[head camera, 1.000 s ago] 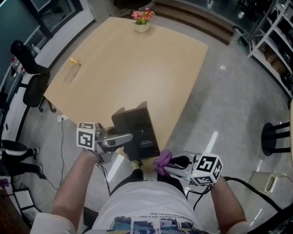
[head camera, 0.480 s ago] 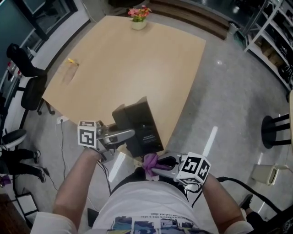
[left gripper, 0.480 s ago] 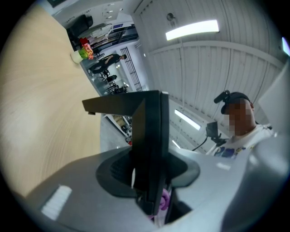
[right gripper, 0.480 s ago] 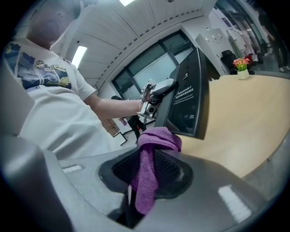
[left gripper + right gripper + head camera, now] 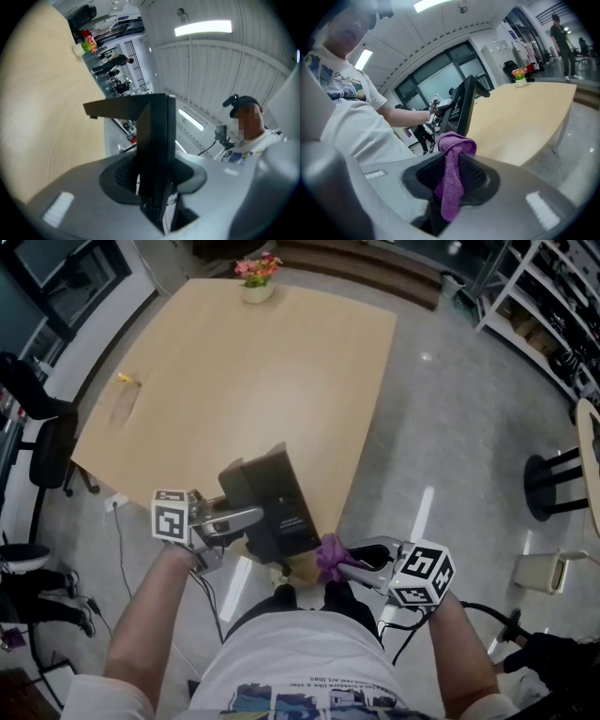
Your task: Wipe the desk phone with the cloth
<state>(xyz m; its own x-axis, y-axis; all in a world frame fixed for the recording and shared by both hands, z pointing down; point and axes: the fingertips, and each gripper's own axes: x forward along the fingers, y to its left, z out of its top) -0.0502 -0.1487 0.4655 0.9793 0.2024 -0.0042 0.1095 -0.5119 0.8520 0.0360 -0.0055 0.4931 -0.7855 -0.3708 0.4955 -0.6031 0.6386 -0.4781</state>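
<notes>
A black desk phone stands tilted up at the near edge of the tan table, its labelled underside facing me. My left gripper is shut on the phone's left edge. In the left gripper view the phone fills the gap between the jaws of that gripper. My right gripper is shut on a purple cloth, just right of the phone's near corner and apart from it. In the right gripper view the cloth hangs bunched out of the gripper, with the phone beyond.
A flower pot stands at the table's far edge and a small yellow item lies at its left side. A black chair stands left of the table, a stool and shelves to the right.
The right gripper with the cloth swung left toward my body, then came back up beside the phone's near corner. The left gripper kept the phone in place.
</notes>
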